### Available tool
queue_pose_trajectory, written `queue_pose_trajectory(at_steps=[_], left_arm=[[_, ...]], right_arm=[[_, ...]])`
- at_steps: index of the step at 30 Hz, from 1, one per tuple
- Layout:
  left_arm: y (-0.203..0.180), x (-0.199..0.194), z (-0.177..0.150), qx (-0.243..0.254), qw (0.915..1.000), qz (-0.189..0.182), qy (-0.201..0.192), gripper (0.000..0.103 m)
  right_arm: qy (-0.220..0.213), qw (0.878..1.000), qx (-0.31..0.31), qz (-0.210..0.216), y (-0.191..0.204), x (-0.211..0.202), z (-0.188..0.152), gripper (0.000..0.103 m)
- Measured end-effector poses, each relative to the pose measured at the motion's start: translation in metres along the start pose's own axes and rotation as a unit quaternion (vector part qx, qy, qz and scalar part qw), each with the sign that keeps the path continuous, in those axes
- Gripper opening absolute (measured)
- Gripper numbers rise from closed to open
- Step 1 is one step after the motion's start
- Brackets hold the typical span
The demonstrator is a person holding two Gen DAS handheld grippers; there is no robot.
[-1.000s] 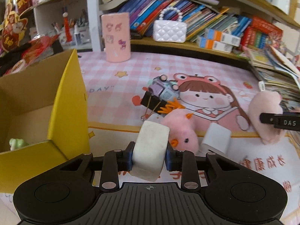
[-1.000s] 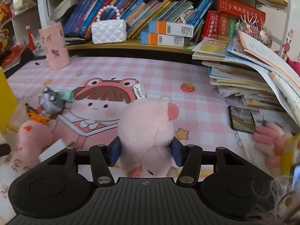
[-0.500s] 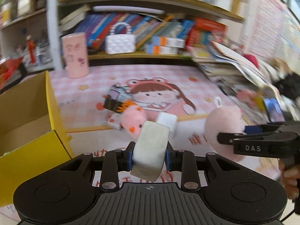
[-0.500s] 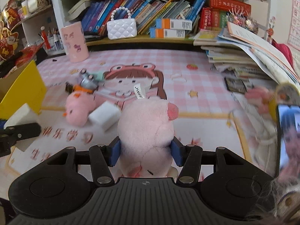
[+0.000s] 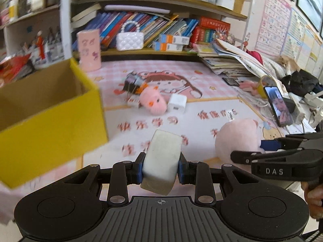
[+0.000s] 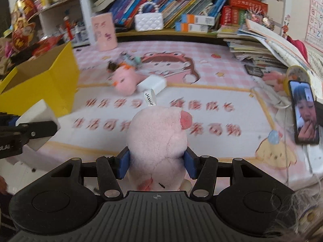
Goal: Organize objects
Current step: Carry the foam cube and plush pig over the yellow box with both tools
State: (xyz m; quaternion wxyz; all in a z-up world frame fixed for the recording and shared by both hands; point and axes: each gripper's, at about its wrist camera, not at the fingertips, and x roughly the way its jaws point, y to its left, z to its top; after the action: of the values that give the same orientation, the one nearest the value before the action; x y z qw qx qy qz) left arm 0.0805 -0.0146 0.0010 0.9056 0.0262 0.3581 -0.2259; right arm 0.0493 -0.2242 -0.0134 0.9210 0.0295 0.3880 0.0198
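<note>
Both grippers have pulled back from the mat: the left gripper (image 5: 160,168) clamps a white block (image 5: 162,159) beside the yellow box (image 5: 60,125) (likely its destination), the right gripper (image 6: 157,164) squeezes a pink plush pig (image 6: 157,141) farther right.

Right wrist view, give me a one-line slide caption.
Right gripper clamps a pink plush pig above the pink cartoon mat, open yellow cardboard box at left.

My left wrist view looks forward along its fingers, raised over the pink mat (image 5: 212,76), toward the bookshelf (image 5: 161,50) at 12 o'clock, yellow box (image 5: 50,125) at 9. My right wrist view faces likewise, box (image 6: 50,80) at 10. Both share mat, shelf and phone (image 6: 304,113) at 3.
</note>
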Motion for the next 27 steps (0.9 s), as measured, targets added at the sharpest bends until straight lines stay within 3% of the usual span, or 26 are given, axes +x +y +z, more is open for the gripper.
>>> queue_pose_trajectory(at_steps=[17,27], left_arm=[[0.051,-0.073,-0.079,-0.101,0.9928,0.064,-0.006,0.028],[0.071,-0.097,-0.087,-0.119,0.9888,0.085,-0.03,0.028]], right_arm=[[0.009,0.995,-0.077,0.068,0.101,-0.019,-0.034,0.052],[-0.001,0.99,-0.102,0.095,0.14,-0.022,-0.034,0.052]])
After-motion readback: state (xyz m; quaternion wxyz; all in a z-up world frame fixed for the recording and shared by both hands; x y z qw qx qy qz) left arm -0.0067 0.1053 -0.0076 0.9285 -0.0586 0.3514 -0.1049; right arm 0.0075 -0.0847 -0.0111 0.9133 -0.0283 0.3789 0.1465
